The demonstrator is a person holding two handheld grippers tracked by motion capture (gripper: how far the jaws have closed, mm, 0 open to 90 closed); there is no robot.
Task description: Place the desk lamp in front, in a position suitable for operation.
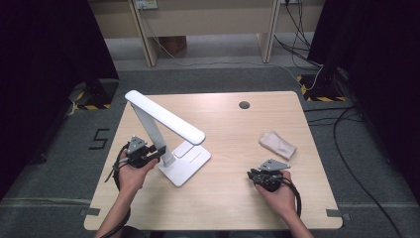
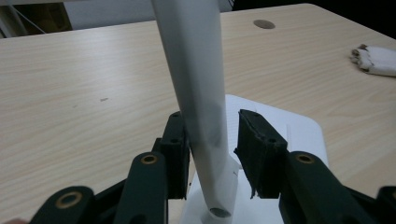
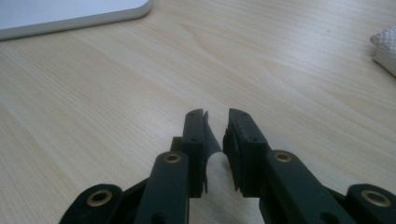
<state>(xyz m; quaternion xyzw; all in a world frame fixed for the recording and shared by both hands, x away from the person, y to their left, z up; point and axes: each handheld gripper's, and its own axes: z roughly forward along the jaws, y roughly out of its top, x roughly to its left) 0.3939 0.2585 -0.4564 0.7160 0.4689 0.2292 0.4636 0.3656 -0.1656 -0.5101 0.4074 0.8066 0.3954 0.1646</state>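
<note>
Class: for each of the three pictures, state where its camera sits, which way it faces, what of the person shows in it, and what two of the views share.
High view: above the person's side of the table, looking forward and down; both forearms, left gripper, right gripper.
Left gripper view: on that gripper, facing the white desk lamp stem between open jaws.
Right gripper view: on that gripper, low over the tabletop; jaws slightly apart, nothing between.
Shared: both gripper views show the folded white cloth.
</note>
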